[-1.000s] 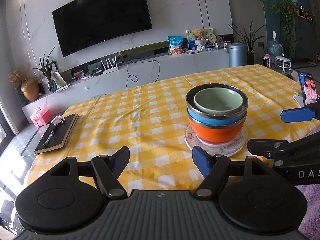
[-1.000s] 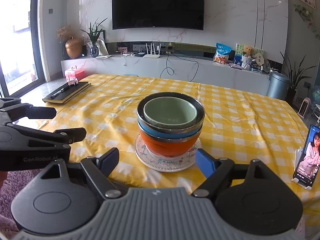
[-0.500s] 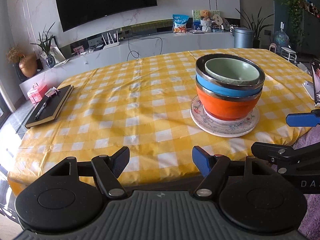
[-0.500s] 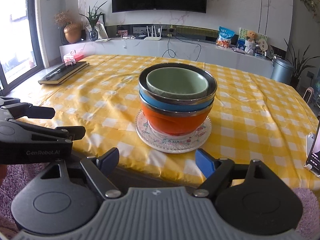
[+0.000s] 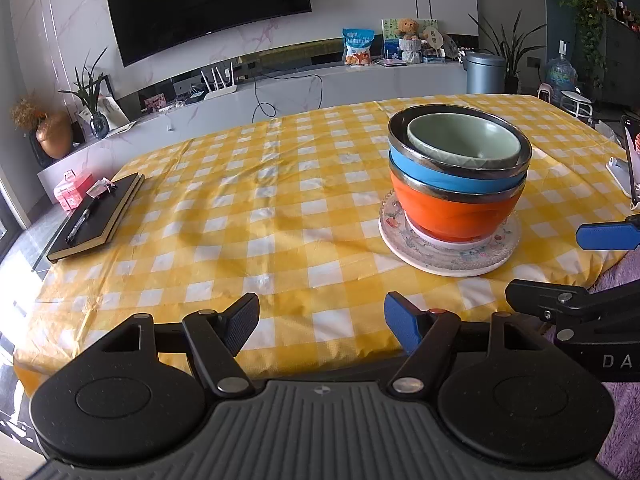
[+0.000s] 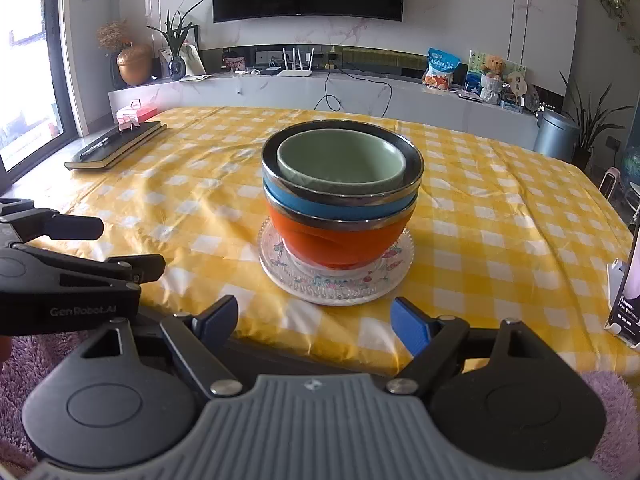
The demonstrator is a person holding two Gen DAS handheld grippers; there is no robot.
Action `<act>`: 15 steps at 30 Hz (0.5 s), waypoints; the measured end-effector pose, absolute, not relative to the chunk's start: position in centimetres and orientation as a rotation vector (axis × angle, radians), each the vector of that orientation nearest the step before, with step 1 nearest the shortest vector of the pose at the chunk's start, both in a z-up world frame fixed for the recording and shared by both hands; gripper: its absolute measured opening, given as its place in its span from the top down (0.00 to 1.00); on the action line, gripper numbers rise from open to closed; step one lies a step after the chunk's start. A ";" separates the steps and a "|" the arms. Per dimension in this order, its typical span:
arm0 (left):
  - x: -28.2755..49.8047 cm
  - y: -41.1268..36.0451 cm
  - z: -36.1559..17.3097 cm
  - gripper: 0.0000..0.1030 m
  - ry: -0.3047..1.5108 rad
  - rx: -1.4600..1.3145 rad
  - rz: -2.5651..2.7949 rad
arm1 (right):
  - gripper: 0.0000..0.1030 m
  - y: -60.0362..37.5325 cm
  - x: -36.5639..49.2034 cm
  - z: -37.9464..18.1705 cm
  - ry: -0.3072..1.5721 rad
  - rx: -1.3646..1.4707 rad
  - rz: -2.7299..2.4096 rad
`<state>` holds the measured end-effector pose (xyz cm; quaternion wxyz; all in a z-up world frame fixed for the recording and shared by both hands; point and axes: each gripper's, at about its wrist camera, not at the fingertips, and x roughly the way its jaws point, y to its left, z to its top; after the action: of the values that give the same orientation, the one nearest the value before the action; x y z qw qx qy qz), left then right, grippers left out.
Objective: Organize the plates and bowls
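A stack stands on the yellow checked table (image 5: pixel 280 208): a pale green bowl (image 5: pixel 464 142) inside a blue bowl (image 5: pixel 440 178), inside an orange bowl (image 5: pixel 452 212), on a floral glass plate (image 5: pixel 448 254). The right wrist view shows the green bowl (image 6: pixel 340 162), blue bowl (image 6: pixel 340 210), orange bowl (image 6: pixel 336 246) and plate (image 6: pixel 336 284) straight ahead. My left gripper (image 5: pixel 322 322) is open and empty over the table's near edge, left of the stack. My right gripper (image 6: pixel 314 324) is open and empty just before the plate.
A black notebook with a pen (image 5: pixel 96 216) lies at the table's far left. A phone on a stand (image 6: pixel 628 292) is at the right edge. A purple fluffy cover (image 6: pixel 612 412) lies below the table edge. A TV console (image 5: pixel 280 88) stands behind.
Both grippers have pulled back and dropped lower toward the table's near edge. The stack has not moved. Both jaws stay open.
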<state>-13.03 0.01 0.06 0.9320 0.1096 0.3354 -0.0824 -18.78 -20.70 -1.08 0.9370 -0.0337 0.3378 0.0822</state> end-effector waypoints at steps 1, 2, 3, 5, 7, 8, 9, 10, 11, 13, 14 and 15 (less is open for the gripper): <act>-13.0 -0.1 0.1 0.18 0.685 0.225 -0.169 | 0.20 -20.6 -18.8 -1.0 0.689 -0.071 0.168; -13.0 -0.1 0.1 0.18 0.684 0.226 -0.169 | 0.20 -20.6 -18.8 -1.0 0.687 -0.072 0.168; -13.1 -0.1 0.1 0.18 0.684 0.228 -0.170 | 0.20 -20.6 -18.9 -1.0 0.686 -0.074 0.166; -13.1 -0.2 0.1 0.18 0.684 0.230 -0.168 | 0.20 -20.6 -18.9 -1.0 0.682 -0.077 0.164; -13.0 -0.1 0.1 0.18 0.688 0.229 -0.166 | 0.19 -20.6 -18.9 -1.0 0.680 -0.078 0.161; -13.0 -0.1 0.1 0.18 0.689 0.228 -0.165 | 0.19 -20.6 -18.9 -1.0 0.679 -0.079 0.160; -13.0 -0.1 0.1 0.18 0.690 0.227 -0.164 | 0.18 -20.5 -18.9 -1.0 0.679 -0.079 0.160; -13.0 -0.1 0.1 0.18 0.691 0.226 -0.164 | 0.18 -20.5 -18.9 -1.0 0.679 -0.081 0.161; -13.0 0.0 0.1 0.18 0.691 0.224 -0.164 | 0.18 -20.5 -18.9 -1.0 0.679 -0.083 0.161; -13.0 0.0 0.1 0.18 0.692 0.225 -0.164 | 0.18 -20.4 -18.8 -1.0 0.680 -0.086 0.162; -12.9 0.0 0.1 0.18 0.693 0.223 -0.163 | 0.18 -20.4 -18.8 -1.0 0.680 -0.087 0.161; -12.9 0.0 0.1 0.18 0.694 0.222 -0.162 | 0.18 -20.4 -18.8 -1.0 0.680 -0.087 0.161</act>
<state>-12.92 0.03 0.09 0.9311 0.1086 0.3390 -0.0792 -18.84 -20.40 -1.00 0.9387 -0.0424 0.3329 0.0789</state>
